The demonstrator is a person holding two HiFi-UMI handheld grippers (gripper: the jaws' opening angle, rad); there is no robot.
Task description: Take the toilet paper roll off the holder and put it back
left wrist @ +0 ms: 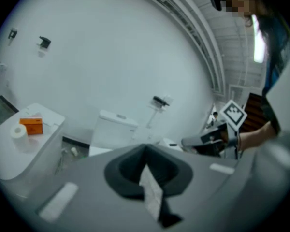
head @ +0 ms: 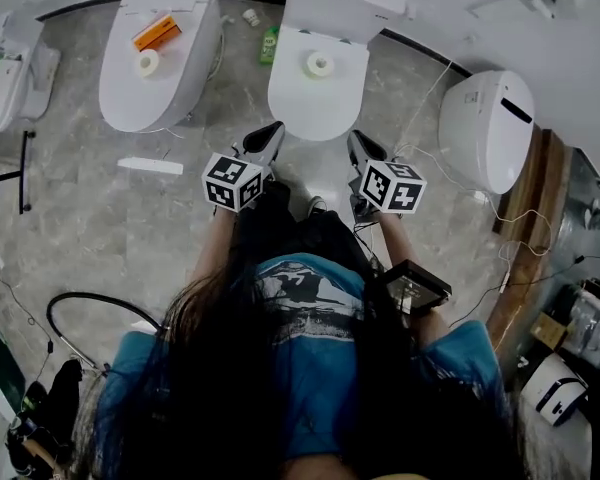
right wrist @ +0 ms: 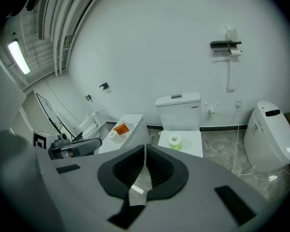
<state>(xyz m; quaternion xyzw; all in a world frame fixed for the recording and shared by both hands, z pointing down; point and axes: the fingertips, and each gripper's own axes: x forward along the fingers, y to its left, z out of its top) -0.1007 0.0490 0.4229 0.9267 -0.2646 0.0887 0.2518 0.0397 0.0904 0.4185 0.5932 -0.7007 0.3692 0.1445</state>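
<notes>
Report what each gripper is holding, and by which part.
Nothing is held. The left gripper and the right gripper each have their jaws shut together with nothing between them.

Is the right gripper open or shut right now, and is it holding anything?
Shut and empty. In the right gripper view, the right gripper has its jaws meeting along one line, with nothing between them.

shirt: blue | hair: long, dark | left gripper, right gripper: grey
</notes>
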